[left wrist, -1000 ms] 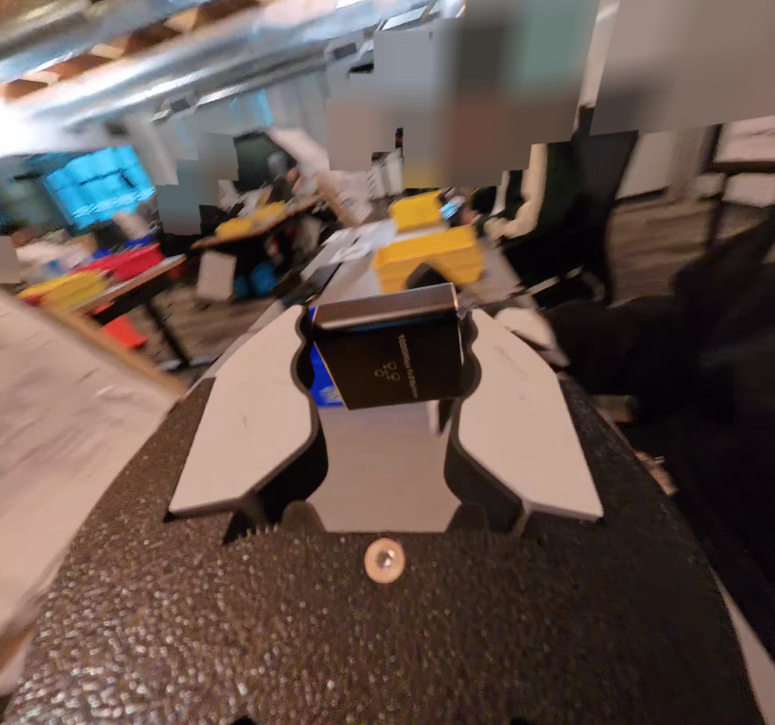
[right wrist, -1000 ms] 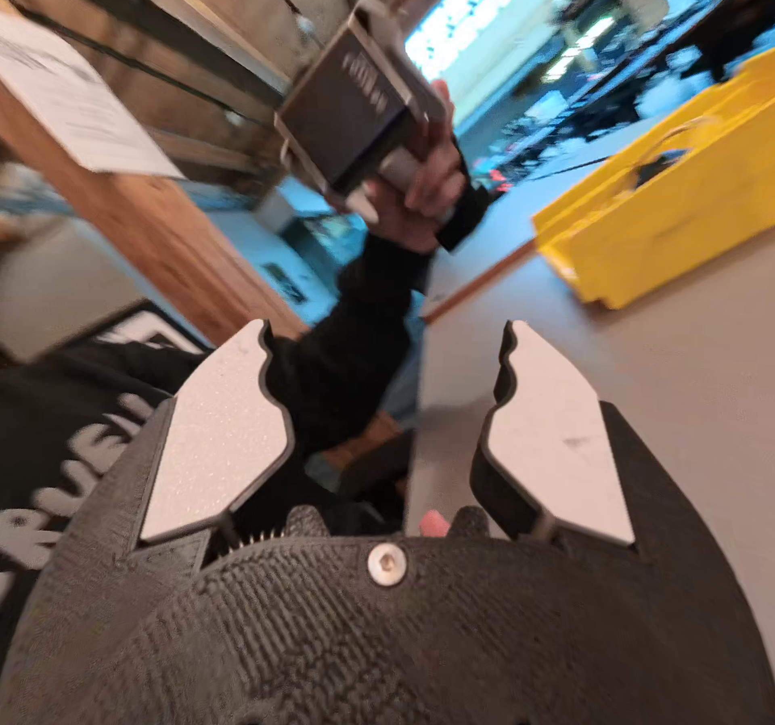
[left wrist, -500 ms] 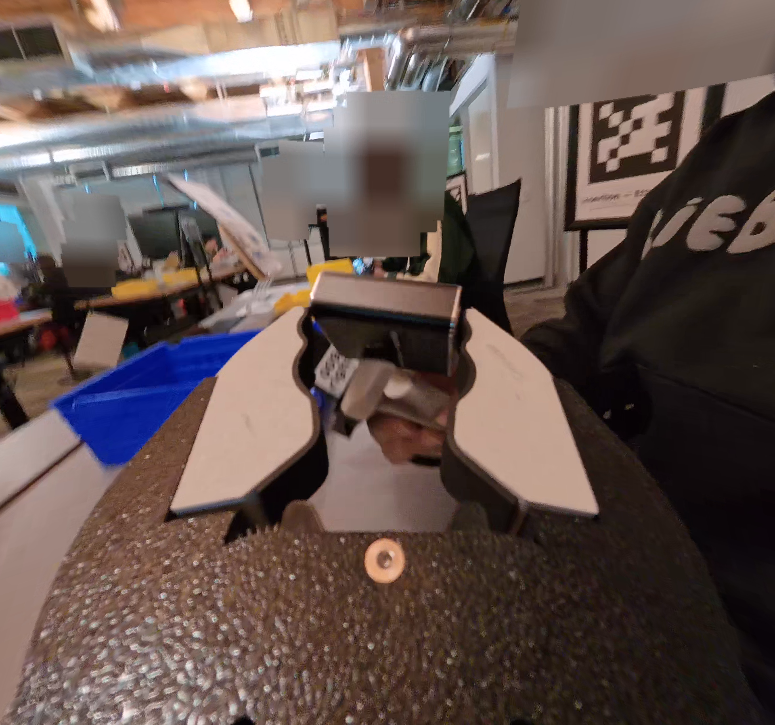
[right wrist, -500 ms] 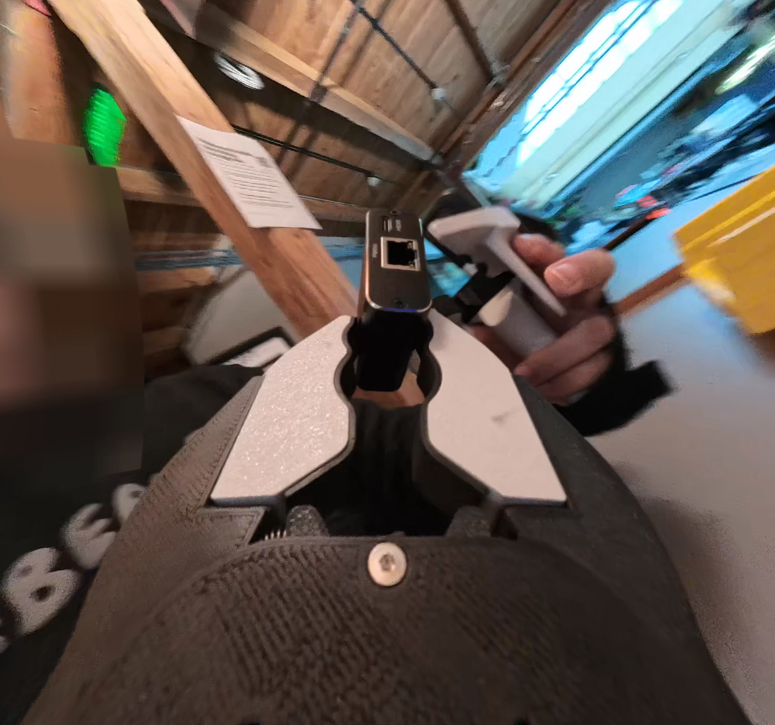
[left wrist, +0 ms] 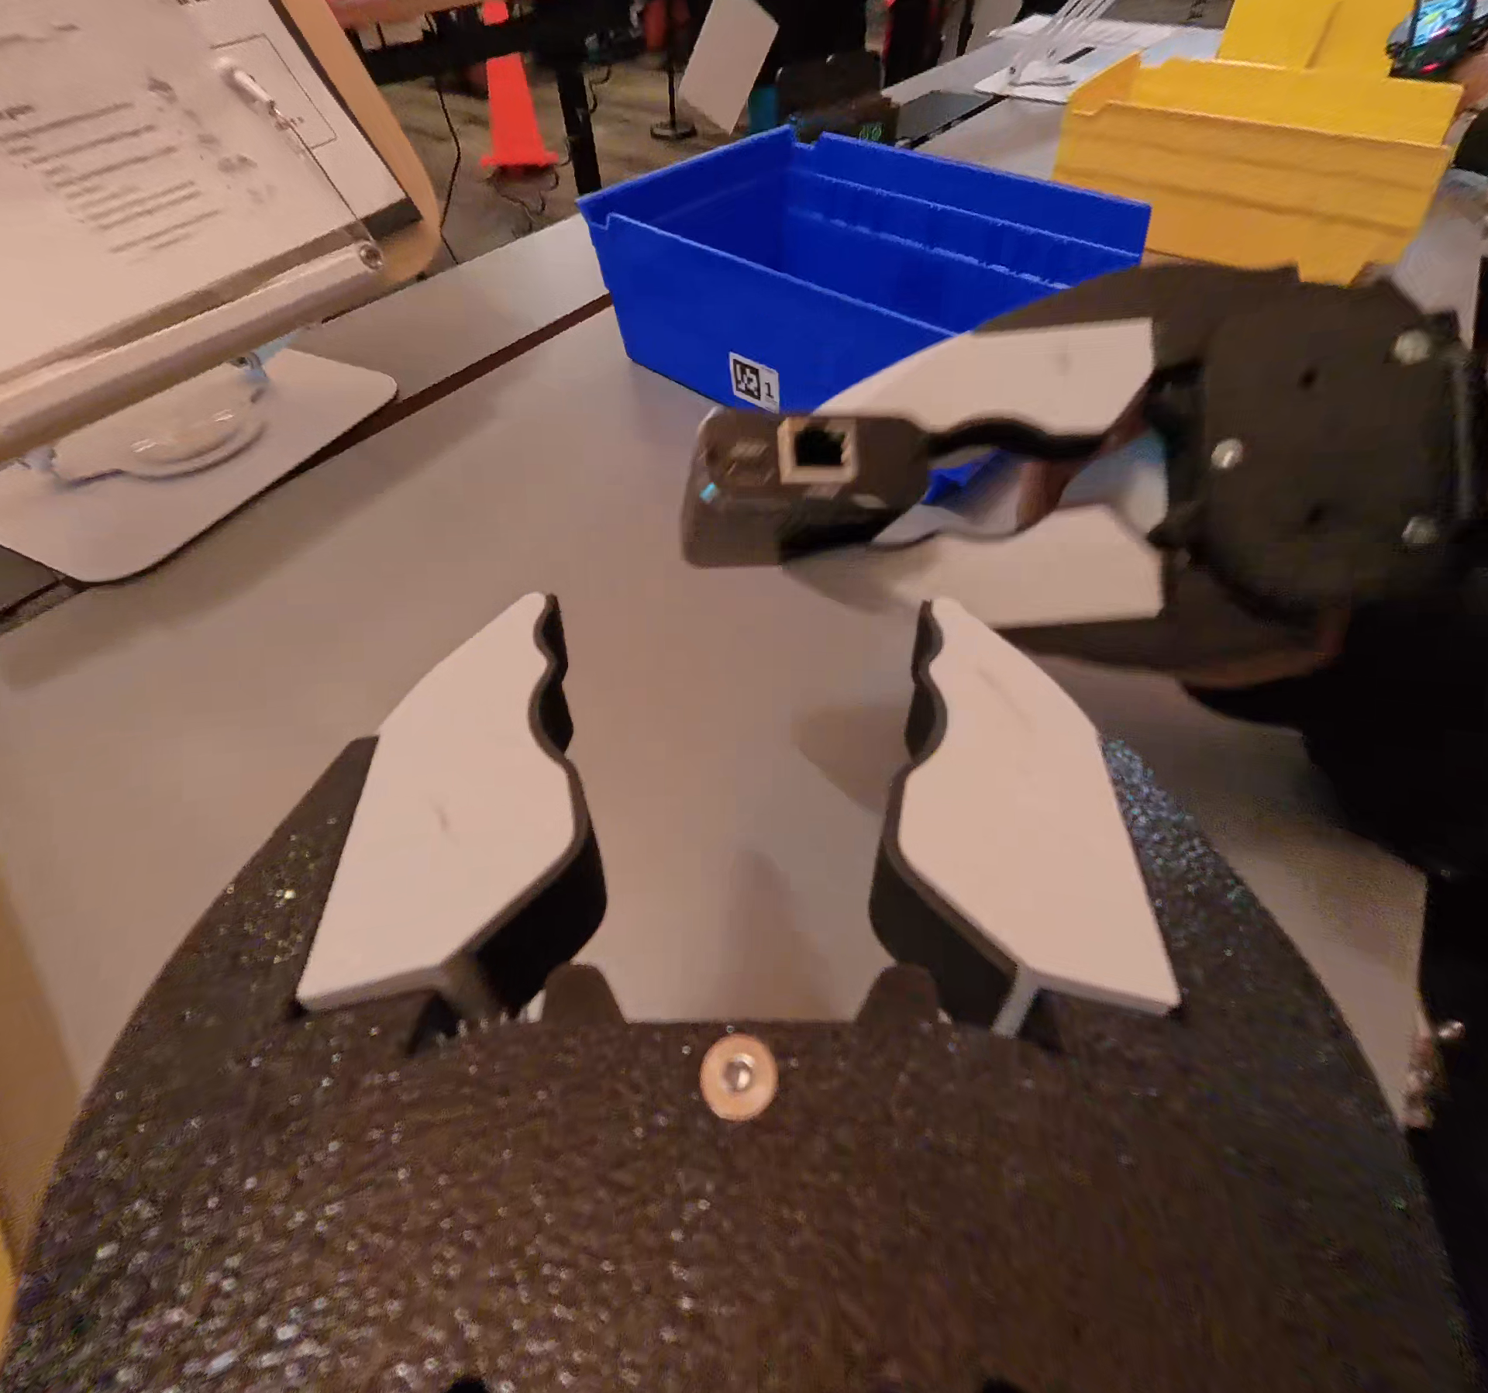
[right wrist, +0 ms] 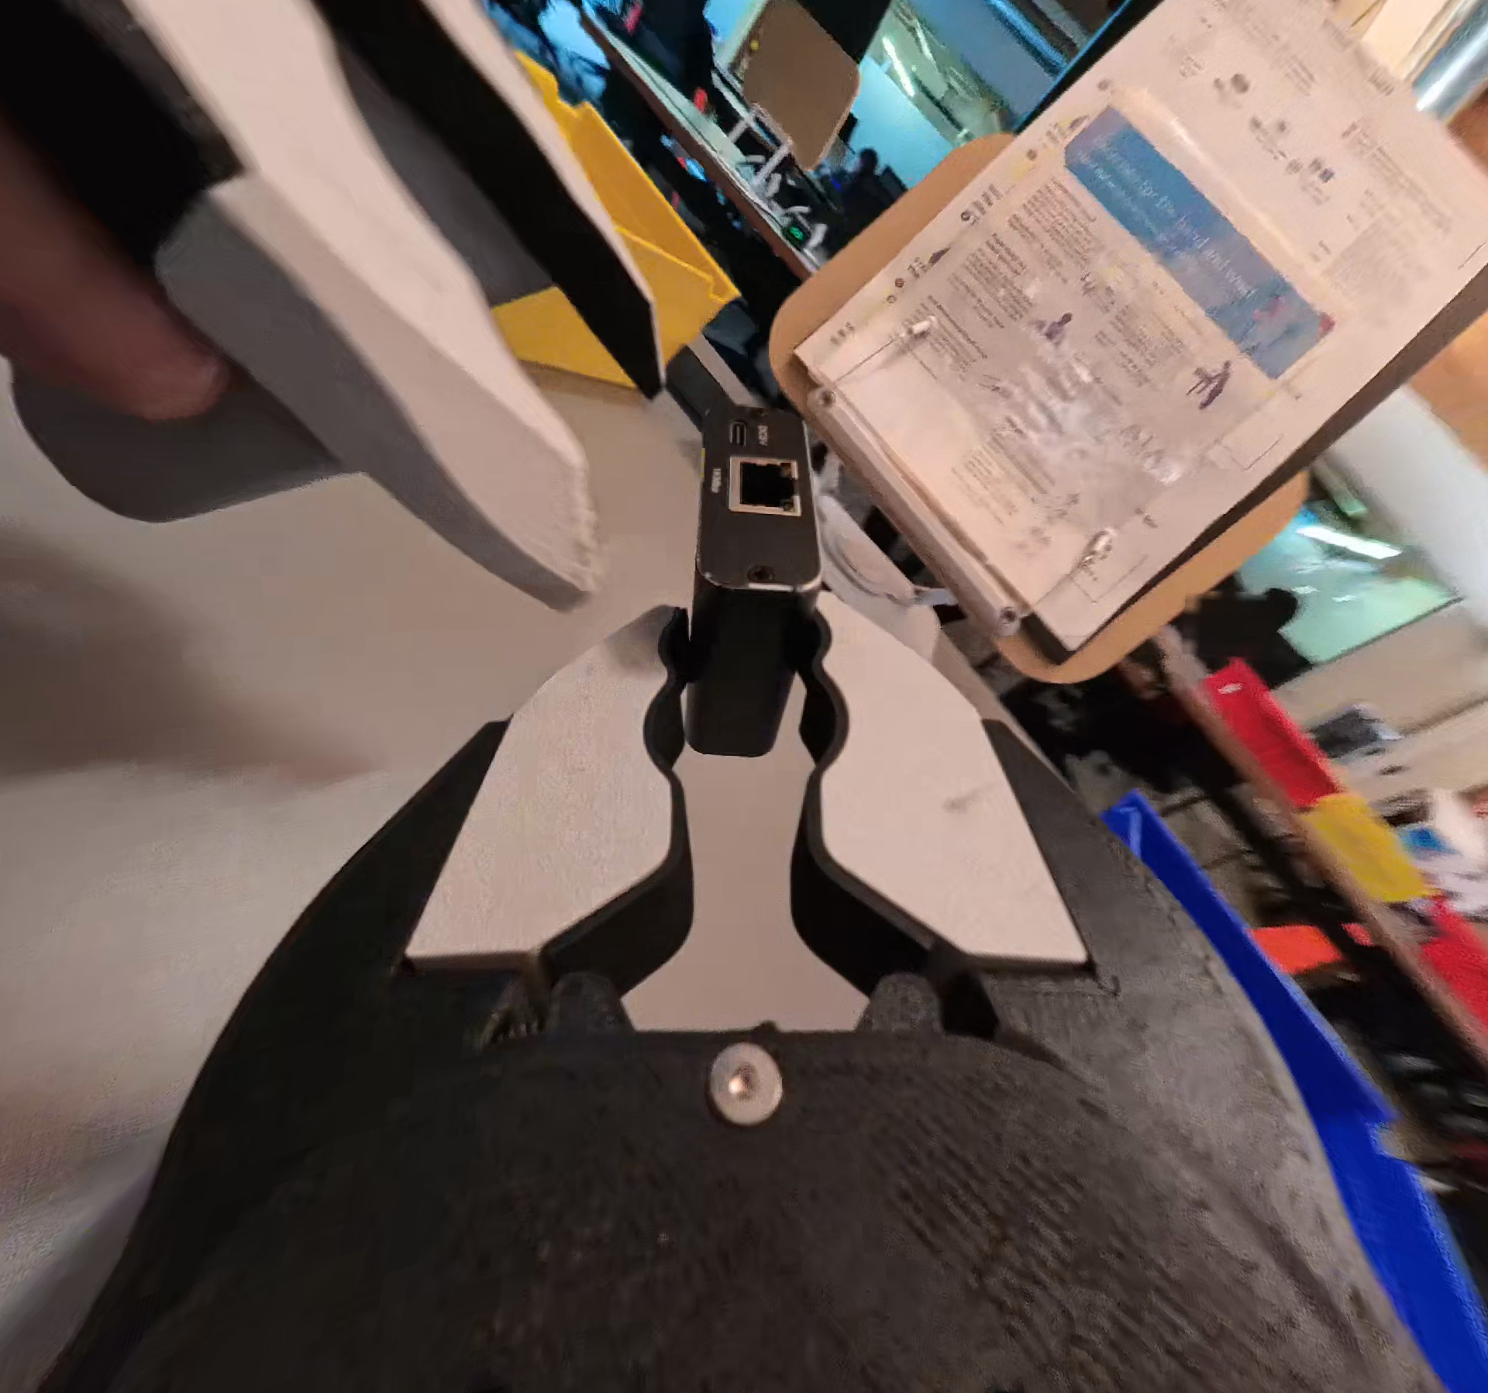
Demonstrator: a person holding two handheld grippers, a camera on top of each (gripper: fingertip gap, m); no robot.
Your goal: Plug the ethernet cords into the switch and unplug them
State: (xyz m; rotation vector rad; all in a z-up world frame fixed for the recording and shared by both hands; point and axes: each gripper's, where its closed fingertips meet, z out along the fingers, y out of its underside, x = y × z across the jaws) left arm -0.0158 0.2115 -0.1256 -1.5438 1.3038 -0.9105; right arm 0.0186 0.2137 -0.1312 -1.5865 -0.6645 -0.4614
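Your left gripper [left wrist: 737,629] hung empty over the grey table [left wrist: 403,589], jaws spread wide with bare tabletop showing between the pads. At its 10 o'clock stood the document stand [left wrist: 177,170], its flat base resting on the table; at 12 o'clock sat the blue bin [left wrist: 805,291], and at 1 o'clock the yellow bin [left wrist: 1256,146].

At 2 o'clock your right gripper [left wrist: 902,484] had its jaws clamped on the switch [left wrist: 797,476], held in the air above the table with an open port facing back toward the left gripper. In the right wrist view the switch [right wrist: 753,549] stood gripped by its lower body, port end free and clear of the pads.

No ethernet cord appeared in either view, so the step in hand was probably to fetch one with your empty left gripper. To do it well, you would have kept the switch steady with that port unobstructed and taken the cord just behind its plug, so it could go in straight.

Room to move lay mostly over the open table at your 9 o'clock; the stand's base and the blue bin's front wall were the edges to mind. A left finger [right wrist: 451,356] passed just beside the switch, leaving little margin there.
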